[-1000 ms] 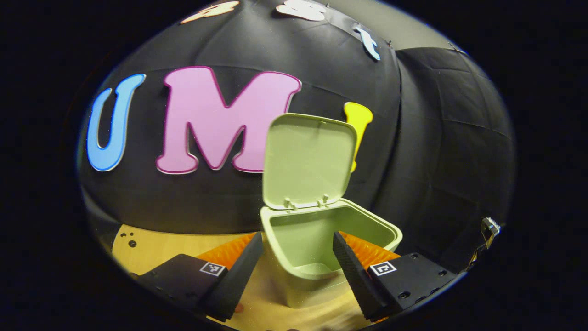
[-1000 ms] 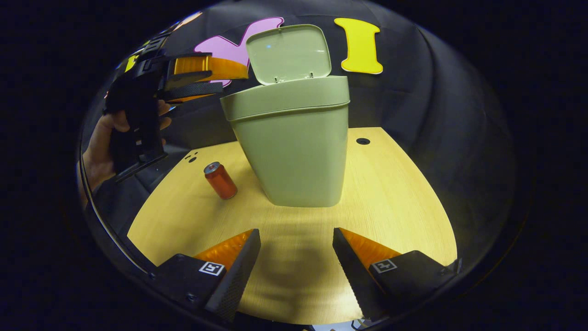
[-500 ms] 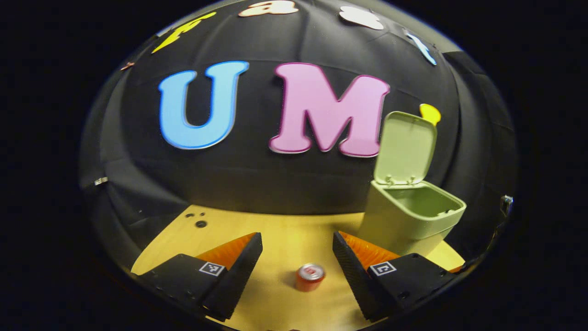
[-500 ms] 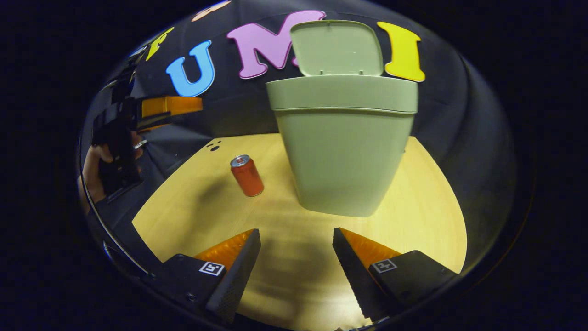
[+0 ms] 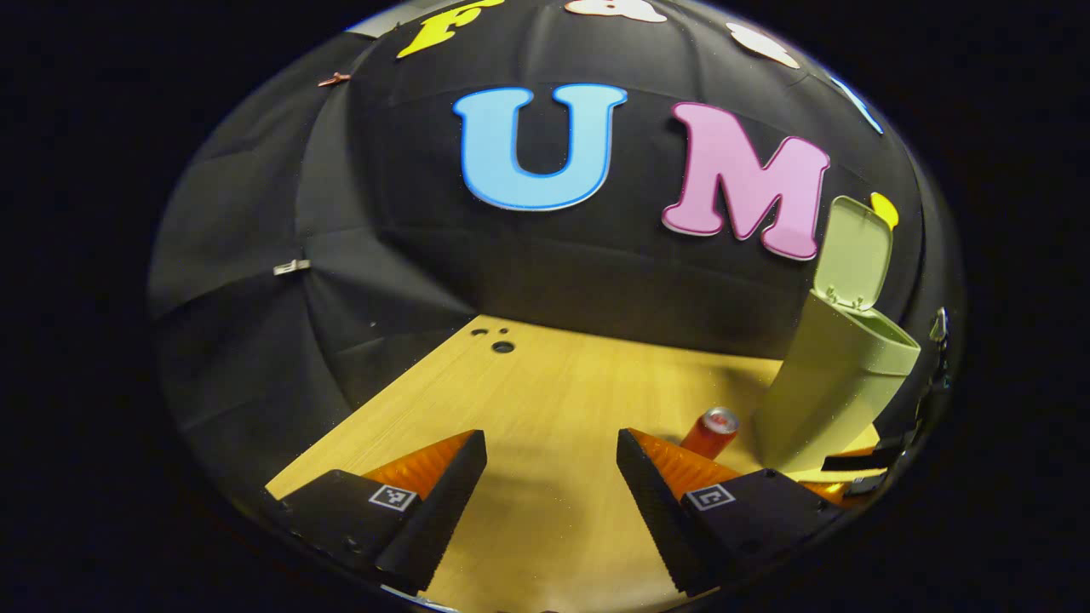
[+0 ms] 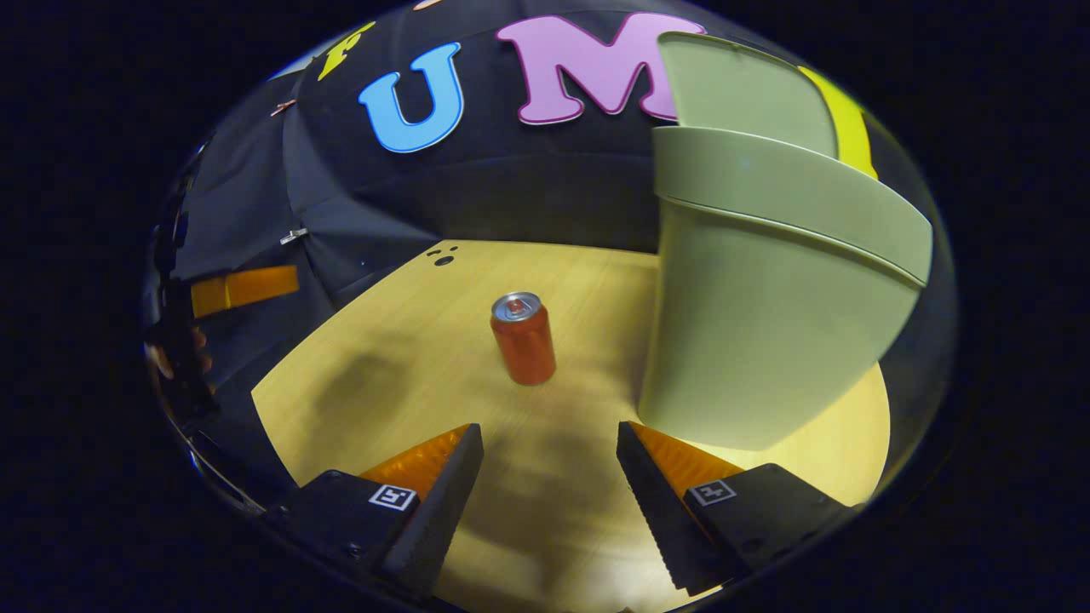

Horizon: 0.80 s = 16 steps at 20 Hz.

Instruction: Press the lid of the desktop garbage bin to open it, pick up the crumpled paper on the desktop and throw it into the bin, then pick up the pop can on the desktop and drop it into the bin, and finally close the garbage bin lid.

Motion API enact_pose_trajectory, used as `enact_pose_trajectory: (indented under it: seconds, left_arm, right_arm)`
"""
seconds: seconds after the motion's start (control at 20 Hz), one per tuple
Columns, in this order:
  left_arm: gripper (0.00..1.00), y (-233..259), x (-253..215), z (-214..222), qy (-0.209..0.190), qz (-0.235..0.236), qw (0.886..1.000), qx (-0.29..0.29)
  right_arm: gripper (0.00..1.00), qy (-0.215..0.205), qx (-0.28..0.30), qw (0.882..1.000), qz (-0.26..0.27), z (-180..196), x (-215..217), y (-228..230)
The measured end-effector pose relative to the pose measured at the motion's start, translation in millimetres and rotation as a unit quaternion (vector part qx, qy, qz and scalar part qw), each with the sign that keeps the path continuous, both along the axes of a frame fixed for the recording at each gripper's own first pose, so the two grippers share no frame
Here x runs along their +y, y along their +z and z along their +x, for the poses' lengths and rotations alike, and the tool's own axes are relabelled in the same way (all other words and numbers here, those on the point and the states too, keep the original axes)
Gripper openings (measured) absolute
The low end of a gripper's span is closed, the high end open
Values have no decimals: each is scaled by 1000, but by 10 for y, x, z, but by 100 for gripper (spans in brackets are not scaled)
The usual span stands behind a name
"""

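The pale green garbage bin (image 6: 766, 315) stands on the wooden desktop (image 6: 409, 358) with its lid (image 6: 741, 94) raised upright; it is also at the right edge of the left gripper view (image 5: 830, 383). A red pop can (image 6: 523, 339) stands upright just left of the bin, straight ahead of my right gripper (image 6: 549, 485), which is open and holds nothing. In the left gripper view the pop can (image 5: 709, 432) peeks out behind the right finger. My left gripper (image 5: 552, 494) is open and empty over bare desktop (image 5: 545, 400). The left gripper, held by a hand, is at the far left (image 6: 230, 289) of the right gripper view.
Small round holes (image 5: 502, 346) mark the far left corner of the desktop. Black cloth walls close in the booth behind and on both sides. Part of the right gripper (image 5: 851, 477) shows low at the right of the left gripper view.
My left gripper has swung left, away from the open bin, which slid to its right edge. My right gripper turned left and moved closer, bringing the can to centre.
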<state>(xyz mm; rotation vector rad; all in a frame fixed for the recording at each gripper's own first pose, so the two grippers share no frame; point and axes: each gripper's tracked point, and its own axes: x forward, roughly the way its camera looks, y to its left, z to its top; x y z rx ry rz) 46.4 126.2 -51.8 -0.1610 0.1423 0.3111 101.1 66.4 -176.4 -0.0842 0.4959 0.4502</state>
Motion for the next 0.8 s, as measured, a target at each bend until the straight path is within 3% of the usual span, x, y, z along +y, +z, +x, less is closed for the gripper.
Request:
enact_pose_trajectory:
  seconds: [0.35,0.8]
  left_arm:
    - [99,-489,369,-440,55,-45,997,39]
    - [99,-702,531,-623,89,-60,992,60]
  right_arm:
    - [100,7,3,1000,-8,461,413,-117]
    - [99,0,2,1000,-23,1098,715,-370]
